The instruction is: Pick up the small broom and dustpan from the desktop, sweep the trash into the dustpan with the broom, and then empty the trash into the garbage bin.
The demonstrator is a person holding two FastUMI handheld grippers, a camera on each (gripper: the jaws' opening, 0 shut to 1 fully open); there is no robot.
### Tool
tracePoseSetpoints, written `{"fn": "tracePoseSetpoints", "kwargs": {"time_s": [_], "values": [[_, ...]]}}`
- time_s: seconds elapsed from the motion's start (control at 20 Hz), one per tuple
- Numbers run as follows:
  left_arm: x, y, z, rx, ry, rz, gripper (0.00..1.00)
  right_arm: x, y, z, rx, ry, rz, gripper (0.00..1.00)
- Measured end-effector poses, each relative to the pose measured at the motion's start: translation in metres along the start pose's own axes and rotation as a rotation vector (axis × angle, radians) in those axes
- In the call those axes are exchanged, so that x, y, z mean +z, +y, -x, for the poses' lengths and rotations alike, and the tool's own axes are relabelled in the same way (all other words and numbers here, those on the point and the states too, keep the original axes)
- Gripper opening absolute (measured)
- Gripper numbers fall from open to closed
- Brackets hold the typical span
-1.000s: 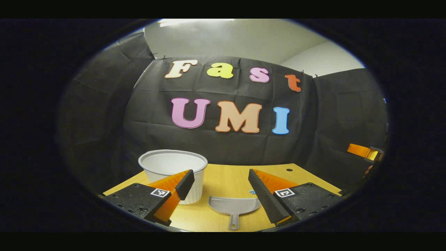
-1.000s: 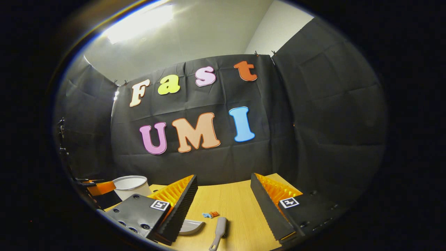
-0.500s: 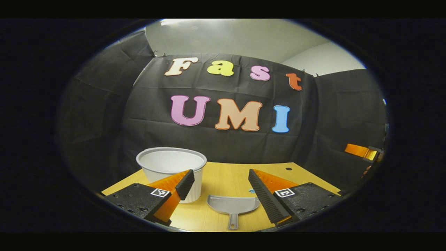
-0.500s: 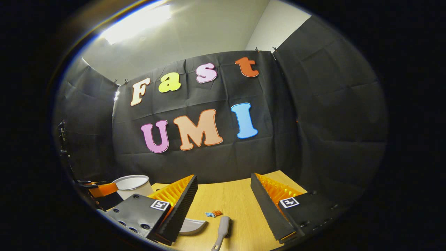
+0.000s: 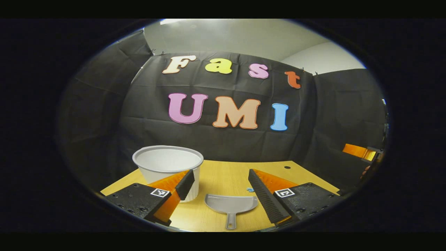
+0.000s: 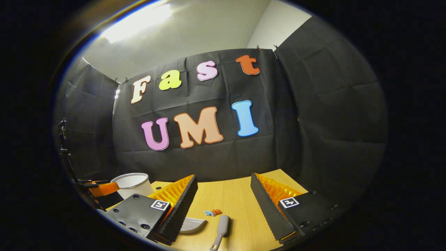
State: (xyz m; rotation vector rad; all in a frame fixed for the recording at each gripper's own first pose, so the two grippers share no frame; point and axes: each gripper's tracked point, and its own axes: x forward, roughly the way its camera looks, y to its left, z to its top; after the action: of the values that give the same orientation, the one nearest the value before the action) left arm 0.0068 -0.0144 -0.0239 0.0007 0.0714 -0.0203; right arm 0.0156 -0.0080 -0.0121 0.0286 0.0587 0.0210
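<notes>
The wooden desktop sits a little higher in both views than a second ago, so both grippers are sinking toward their tools. At lower left of the left gripper view stands the white garbage bin. The left gripper is wide open and empty, with the grey dustpan between its fingers, handle toward the camera. The right gripper, also wide open and empty, frames the small broom at bottom centre, the trash just beyond. Bare desk surrounds both tools.
</notes>
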Motion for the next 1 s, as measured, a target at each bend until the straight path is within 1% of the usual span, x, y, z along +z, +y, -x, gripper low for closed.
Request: {"fn": "tracePoseSetpoints", "kwargs": {"time_s": [0.05,0.1,0.25,0.3,0.45,0.6,0.7,0.75,0.8,1.0], "values": [[-0.004,0.0,0.0,0.004,0.012,-0.007,0.92,-0.003,-0.001,0.0,-0.001,0.008,-0.004,0.95],[-0.005,0.003,0.001,0.017,0.019,-0.019,0.93,-0.007,-0.003,-0.001,-0.001,0.018,-0.011,0.98],[-0.011,0.004,0.004,0.035,0.035,-0.036,0.93,-0.016,-0.008,-0.004,-0.005,0.051,-0.03,0.98],[-0.012,0.004,0.005,0.037,0.041,-0.034,0.92,-0.019,-0.008,-0.005,-0.004,0.062,-0.039,0.98],[-0.017,0.005,0.005,0.041,0.058,-0.028,0.93,-0.025,-0.009,-0.007,0.0,0.087,-0.068,0.98],[-0.025,0.006,0.002,0.048,0.086,-0.038,0.93,-0.038,-0.012,-0.014,-0.009,0.127,-0.067,0.98],[-0.039,0.003,-0.002,0.039,0.12,-0.044,0.93,-0.069,-0.01,-0.018,-0.006,0.24,-0.065,0.98],[-0.05,0.0,-0.004,0.034,0.144,-0.043,0.93,-0.088,-0.01,-0.019,-0.008,0.307,-0.063,0.94],[-0.06,-0.002,-0.005,0.03,0.175,-0.041,0.93,-0.107,-0.01,-0.019,-0.009,0.372,-0.056,0.98],[-0.121,-0.008,-0.006,0.025,0.357,-0.041,0.94,-0.172,-0.005,-0.022,-0.017,0.59,0.002,0.99]]}}
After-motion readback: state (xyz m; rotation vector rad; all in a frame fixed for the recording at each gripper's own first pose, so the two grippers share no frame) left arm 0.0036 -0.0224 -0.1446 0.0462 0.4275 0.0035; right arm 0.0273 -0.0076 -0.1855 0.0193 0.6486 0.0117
